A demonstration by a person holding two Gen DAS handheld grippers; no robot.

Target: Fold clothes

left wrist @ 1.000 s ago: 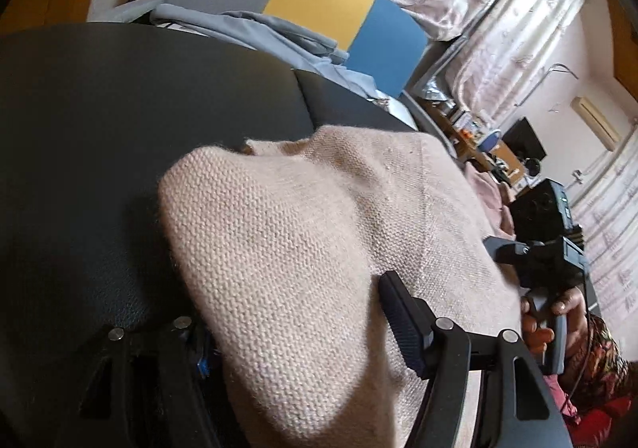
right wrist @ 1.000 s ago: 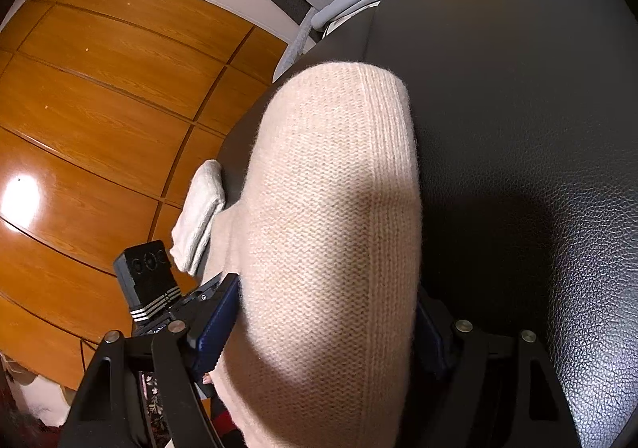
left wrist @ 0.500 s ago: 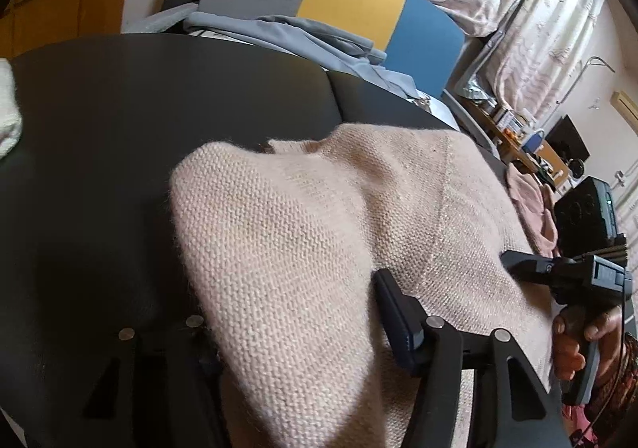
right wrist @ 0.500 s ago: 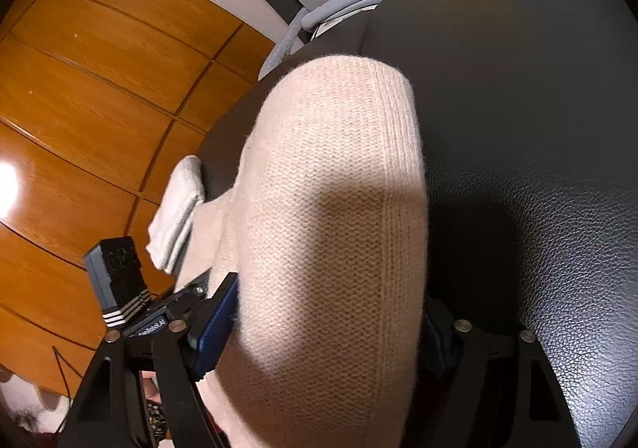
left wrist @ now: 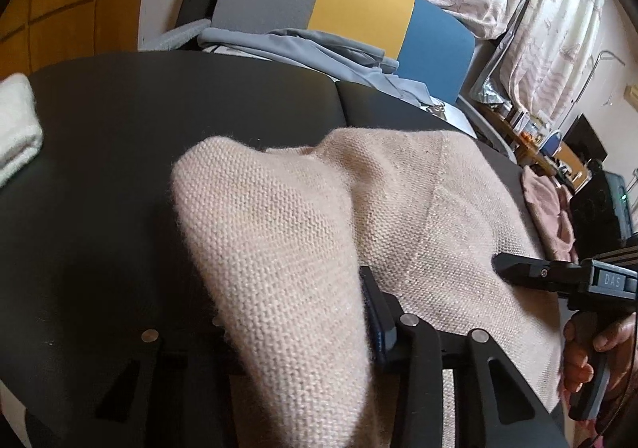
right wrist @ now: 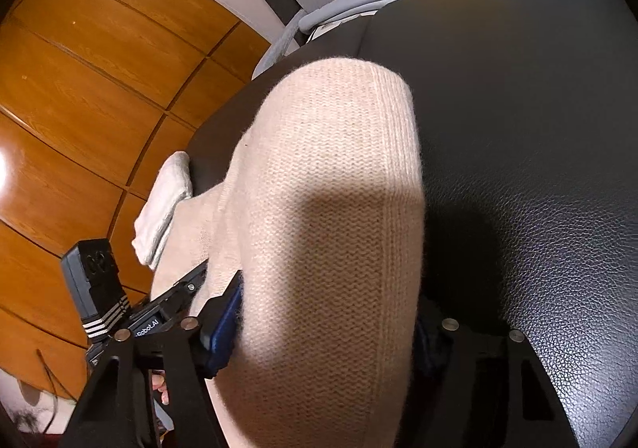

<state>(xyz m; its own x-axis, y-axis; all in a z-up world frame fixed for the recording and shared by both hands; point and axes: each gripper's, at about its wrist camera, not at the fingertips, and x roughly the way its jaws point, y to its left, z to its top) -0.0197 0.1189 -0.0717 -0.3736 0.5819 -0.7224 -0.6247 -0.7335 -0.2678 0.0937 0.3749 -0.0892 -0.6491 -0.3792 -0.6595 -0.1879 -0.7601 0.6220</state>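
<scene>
One beige knit sweater lies on the black leather seat, with two raised folds of it, one in each claw. The left claw has a fold between its fingers; its jaws are closing, and the pad at the right of the left wrist view touches the knit, while the other pad is hidden behind the cloth, so a full grip cannot be confirmed. The right claw likewise has a fold between its fingers and its jaws are closing; the blue pad touches the knit, the far pad is hidden.

Count of other cloth: one white folded piece at the seat's edge, just beside the sweater; one grey-blue garment heaped beyond the seat, well apart from the sweater; one pink piece past the sweater's far side.

One chair back in grey, yellow and blue bands stands behind the grey-blue garment. Wooden floor lies beyond the seat. Curtains hang in the background.

A hand shows on the right claw's handle in the left wrist view.
</scene>
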